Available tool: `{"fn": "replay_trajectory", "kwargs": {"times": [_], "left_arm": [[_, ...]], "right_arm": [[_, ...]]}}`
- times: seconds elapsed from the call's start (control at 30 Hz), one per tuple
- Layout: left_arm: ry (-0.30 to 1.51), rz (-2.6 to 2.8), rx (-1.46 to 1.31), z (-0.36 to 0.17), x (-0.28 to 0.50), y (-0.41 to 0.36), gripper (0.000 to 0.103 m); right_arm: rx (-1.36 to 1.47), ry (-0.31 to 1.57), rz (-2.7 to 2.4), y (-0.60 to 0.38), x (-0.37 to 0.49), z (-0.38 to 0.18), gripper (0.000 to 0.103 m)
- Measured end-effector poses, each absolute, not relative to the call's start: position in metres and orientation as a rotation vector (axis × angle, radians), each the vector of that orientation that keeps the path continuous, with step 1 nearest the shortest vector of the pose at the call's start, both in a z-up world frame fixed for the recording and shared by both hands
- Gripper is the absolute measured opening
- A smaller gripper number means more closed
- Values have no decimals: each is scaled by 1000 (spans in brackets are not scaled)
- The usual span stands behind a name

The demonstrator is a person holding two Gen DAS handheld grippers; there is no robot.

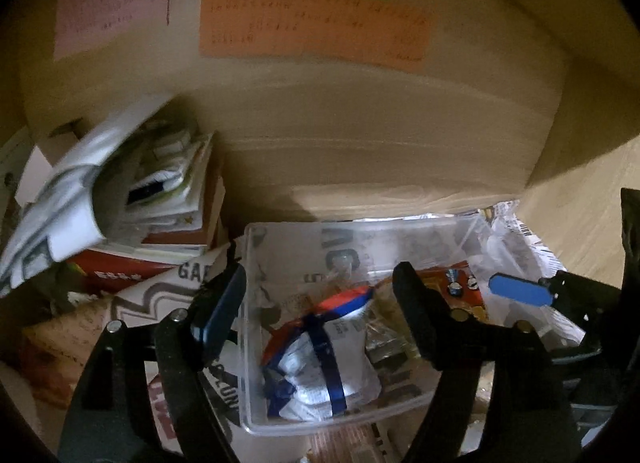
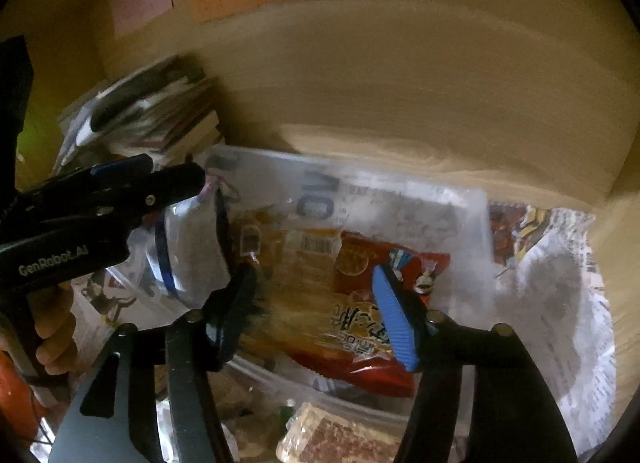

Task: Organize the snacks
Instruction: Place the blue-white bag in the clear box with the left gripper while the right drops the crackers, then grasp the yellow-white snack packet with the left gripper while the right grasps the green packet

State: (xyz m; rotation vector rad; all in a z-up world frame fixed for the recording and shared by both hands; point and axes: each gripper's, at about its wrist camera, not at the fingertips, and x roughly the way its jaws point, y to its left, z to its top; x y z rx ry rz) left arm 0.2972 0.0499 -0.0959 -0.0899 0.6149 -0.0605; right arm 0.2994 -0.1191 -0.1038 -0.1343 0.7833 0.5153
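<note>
A clear plastic bin [image 1: 256, 327] sits on newspaper against a wooden wall. In it lie a silver snack pack with blue and red bands [image 1: 332, 363] and a red-orange snack bag [image 1: 468, 295]. My left gripper [image 1: 316, 299] is open, its jaws straddling the bin's left wall and the silver pack. In the right wrist view the bin [image 2: 472, 231] holds the red bag [image 2: 360, 327] and the silver pack [image 2: 192, 247]. My right gripper [image 2: 316, 311] is open above the red bag. The left gripper [image 2: 120, 199] shows at left beside the silver pack.
A messy stack of books and papers [image 1: 152, 199] stands left of the bin. Coloured paper notes [image 1: 312, 23] hang on the wall. Newspaper [image 2: 560, 283] covers the surface to the right. A wrapped biscuit pack [image 2: 340, 439] lies in front of the bin.
</note>
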Motion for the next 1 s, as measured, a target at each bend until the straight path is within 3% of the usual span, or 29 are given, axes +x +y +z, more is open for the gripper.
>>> {"fn": "replay_trajectory", "kwargs": {"times": [0.5,1.0], "left_arm": [[520,-61,-61,-78,210,63,85],[675,0,-73,-144,159,96,85]], "right_arm": [[-91,625,510,-157,237,-62,59],[-73,697,453,-192,198,-97,59]]}}
